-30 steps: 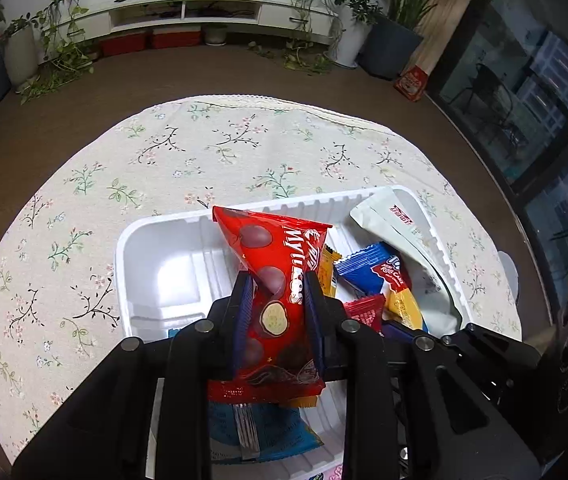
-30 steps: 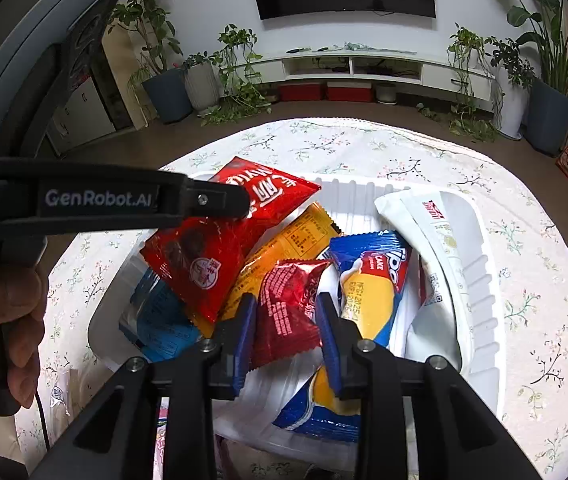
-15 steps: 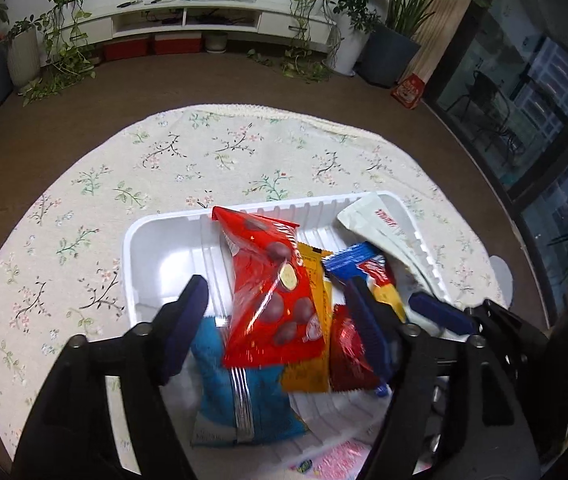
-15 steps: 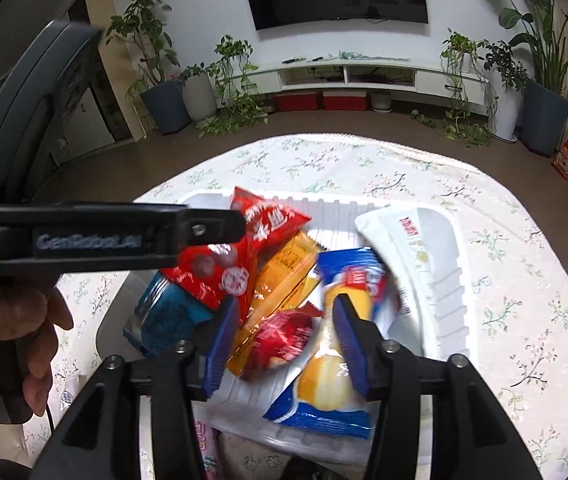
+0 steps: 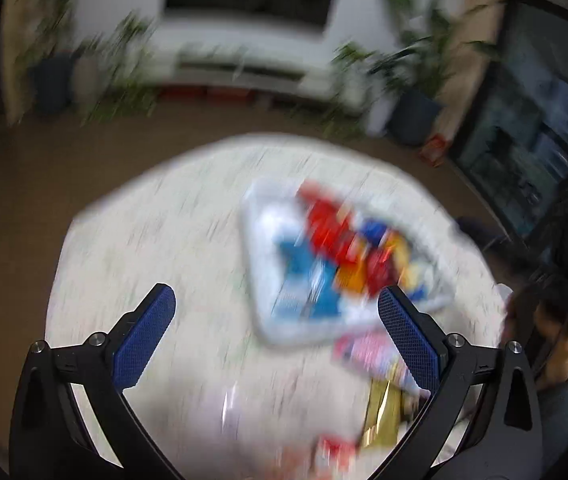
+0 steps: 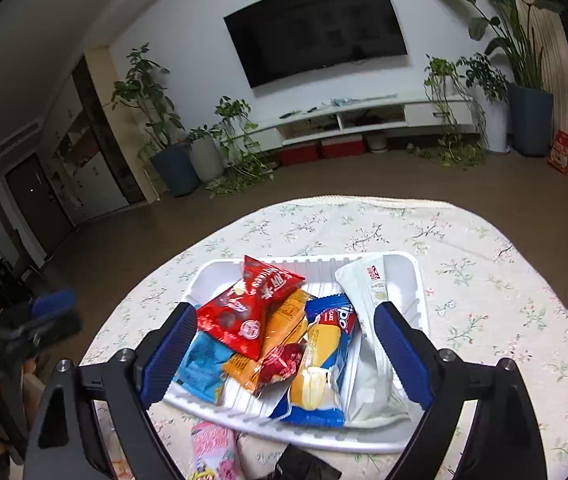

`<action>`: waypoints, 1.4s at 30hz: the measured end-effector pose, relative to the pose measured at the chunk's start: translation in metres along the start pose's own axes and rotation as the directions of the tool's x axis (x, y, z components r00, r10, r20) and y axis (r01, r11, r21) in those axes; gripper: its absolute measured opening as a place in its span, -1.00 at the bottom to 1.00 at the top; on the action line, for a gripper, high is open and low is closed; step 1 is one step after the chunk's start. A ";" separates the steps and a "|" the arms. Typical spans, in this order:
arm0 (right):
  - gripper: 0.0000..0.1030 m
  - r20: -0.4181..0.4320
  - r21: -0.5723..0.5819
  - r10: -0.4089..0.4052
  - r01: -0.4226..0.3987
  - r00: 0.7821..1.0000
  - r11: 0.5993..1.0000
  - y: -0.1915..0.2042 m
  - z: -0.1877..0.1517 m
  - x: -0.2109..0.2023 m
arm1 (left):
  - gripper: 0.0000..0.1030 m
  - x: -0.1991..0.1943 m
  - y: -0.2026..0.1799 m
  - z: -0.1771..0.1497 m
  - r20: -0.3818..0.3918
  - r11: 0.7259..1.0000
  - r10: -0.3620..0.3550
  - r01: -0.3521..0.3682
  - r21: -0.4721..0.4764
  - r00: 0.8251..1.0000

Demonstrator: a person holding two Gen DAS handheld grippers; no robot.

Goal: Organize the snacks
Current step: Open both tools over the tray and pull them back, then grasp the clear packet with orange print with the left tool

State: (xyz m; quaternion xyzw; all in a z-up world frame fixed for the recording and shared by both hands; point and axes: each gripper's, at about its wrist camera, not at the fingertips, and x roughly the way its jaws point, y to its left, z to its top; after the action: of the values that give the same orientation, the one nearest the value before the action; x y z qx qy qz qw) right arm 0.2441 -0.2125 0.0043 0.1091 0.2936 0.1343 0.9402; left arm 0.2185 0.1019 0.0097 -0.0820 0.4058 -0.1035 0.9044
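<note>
Both grippers are empty with jaws spread and opening. The right gripper (image 6: 284, 338) hangs over the near side of the white tray (image 6: 407, 268), nothing between its blue pads (image 6: 397, 354), no contact with any packet. The tray sits on the round table with floral cloth (image 6: 483, 280) and holds the snacks in a loose overlapping pile: red packet (image 6: 244, 312) on top at left, orange packet (image 6: 284, 324) under it, blue packet (image 6: 204, 364) at the left end, small dark-red packet (image 6: 284, 360) in the middle, blue-yellow cake packet (image 6: 319, 364) right of that, white packet (image 6: 367, 344) along the right wall. A pink packet (image 6: 212, 452) lies on the cloth just outside the tray's near rim. The left wrist view is heavily motion-blurred: the left gripper (image 5: 276, 304) is wide apart over bare cloth, with the tray (image 5: 260, 264) ahead and to its right; a gold packet (image 5: 381, 416) lies on the cloth nearer the camera.
</note>
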 end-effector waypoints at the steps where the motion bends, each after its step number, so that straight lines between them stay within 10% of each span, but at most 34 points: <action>1: 0.79 0.000 -0.007 0.000 0.000 1.000 1.000 0.002 -0.001 -0.006 | 0.99 -0.003 0.010 -0.013 -0.021 0.999 0.016 -0.017 -0.042 1.000; 11: 0.79 0.026 -0.012 -0.053 0.053 0.998 0.999 0.028 -0.051 -0.103 | 0.97 0.001 0.030 -0.096 -0.112 0.973 0.208 -0.218 -0.079 0.972; 24: 0.78 -0.030 -0.074 -0.099 0.096 0.995 0.993 0.062 -0.111 -0.131 | 0.94 0.046 0.012 -0.112 -0.191 0.978 0.198 -0.205 -0.022 0.961; 36: 0.76 -0.053 -0.099 -0.106 0.101 0.993 0.990 0.065 -0.113 -0.123 | -0.15 0.035 0.032 -0.107 -0.143 0.985 0.167 -0.170 -0.014 0.976; 42: 0.75 -0.071 -0.174 -0.116 0.102 0.991 0.979 0.078 -0.108 -0.116 | -0.37 0.031 0.045 -0.105 -0.138 0.989 0.140 -0.146 -0.036 0.981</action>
State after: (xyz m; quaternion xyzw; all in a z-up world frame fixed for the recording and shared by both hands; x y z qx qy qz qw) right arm 0.0746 -0.1624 -0.0002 0.0065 0.3242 0.1114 0.9394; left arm 0.1651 0.1303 -0.0917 -0.0662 0.4733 -0.0343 0.8778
